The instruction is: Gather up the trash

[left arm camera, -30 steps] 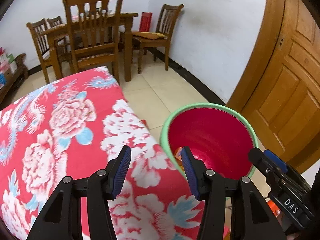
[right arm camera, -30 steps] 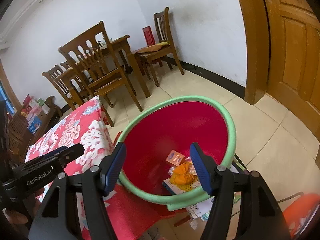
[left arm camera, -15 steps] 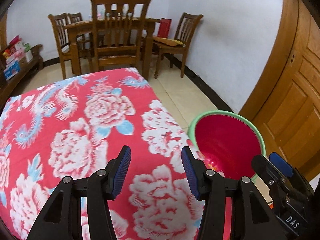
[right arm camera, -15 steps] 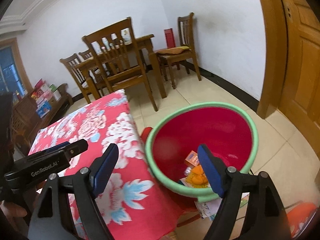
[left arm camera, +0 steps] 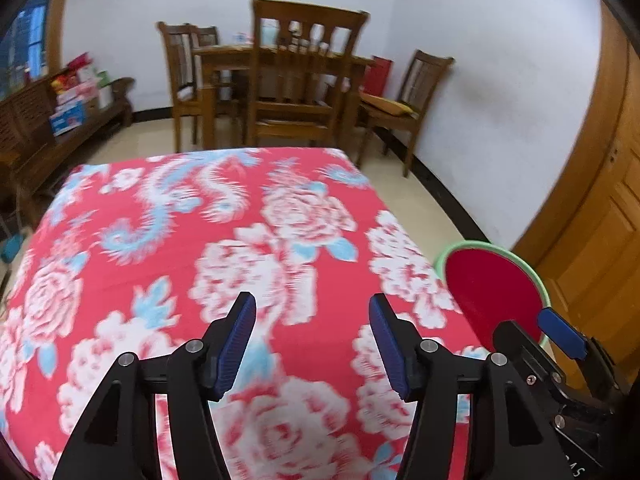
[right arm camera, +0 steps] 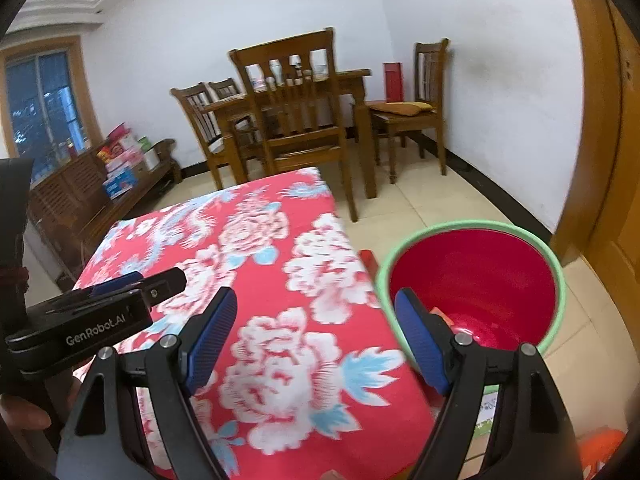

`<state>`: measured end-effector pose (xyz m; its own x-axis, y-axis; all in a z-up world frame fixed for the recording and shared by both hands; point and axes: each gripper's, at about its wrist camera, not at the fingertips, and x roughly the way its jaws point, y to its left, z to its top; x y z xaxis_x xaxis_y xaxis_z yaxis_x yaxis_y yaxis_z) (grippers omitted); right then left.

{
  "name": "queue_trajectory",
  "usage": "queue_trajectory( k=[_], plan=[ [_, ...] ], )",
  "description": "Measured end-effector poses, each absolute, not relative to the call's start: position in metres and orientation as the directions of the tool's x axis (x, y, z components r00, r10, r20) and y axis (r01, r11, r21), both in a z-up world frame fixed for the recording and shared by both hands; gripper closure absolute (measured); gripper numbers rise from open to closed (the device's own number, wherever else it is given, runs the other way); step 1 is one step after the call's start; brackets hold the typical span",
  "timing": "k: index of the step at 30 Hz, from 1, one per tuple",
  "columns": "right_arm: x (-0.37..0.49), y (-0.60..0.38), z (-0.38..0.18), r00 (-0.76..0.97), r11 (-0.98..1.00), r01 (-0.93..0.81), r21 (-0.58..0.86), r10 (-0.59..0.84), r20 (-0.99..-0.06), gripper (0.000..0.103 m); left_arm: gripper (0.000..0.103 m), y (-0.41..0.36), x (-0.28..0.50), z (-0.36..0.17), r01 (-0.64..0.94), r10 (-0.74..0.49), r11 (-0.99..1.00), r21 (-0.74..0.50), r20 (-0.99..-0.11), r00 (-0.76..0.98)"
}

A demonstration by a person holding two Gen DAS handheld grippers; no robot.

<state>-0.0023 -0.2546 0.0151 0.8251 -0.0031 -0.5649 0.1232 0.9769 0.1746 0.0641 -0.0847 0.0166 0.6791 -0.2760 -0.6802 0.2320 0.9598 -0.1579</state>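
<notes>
Both empty, the left gripper (left arm camera: pixel 312 340) opening and the right gripper (right arm camera: pixel 316 340) apart over the cloth (left arm camera: pixel 168 248), bin (right arm camera: pixel 472 280) lower right, next probably seeking trash.

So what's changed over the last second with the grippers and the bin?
Both grippers swung away from the bin toward the floral cloth. The left gripper is opening, the right gripper opened wider; both are empty. The bin and its trash stayed put.

Right claw (right arm camera: pixel 316 334) empty, agape; red bucket (right arm camera: pixel 554 264) beside floral tablecloth (right arm camera: pixel 280 280).
</notes>
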Motion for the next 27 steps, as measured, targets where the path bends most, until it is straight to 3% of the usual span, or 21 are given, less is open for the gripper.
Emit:
queue_trajectory(
  k=[11, 27],
  plan=[
    [-0.004, -0.208, 0.02, 0.827, 0.989, 0.023, 0.144, 0.063, -0.558, 0.022, 0.038, -0.031, 0.035, 0.024, 0.094, -0.161, 0.986, -0.135, -0.658, 0.736],
    [-0.01, -0.193, 0.019, 0.818, 0.992, 0.018, 0.123, 0.056, -0.572, 0.022, 0.038, -0.014, 0.023, 0.024, 0.046, -0.127, 0.989, -0.141, -0.642, 0.756]
  ],
)
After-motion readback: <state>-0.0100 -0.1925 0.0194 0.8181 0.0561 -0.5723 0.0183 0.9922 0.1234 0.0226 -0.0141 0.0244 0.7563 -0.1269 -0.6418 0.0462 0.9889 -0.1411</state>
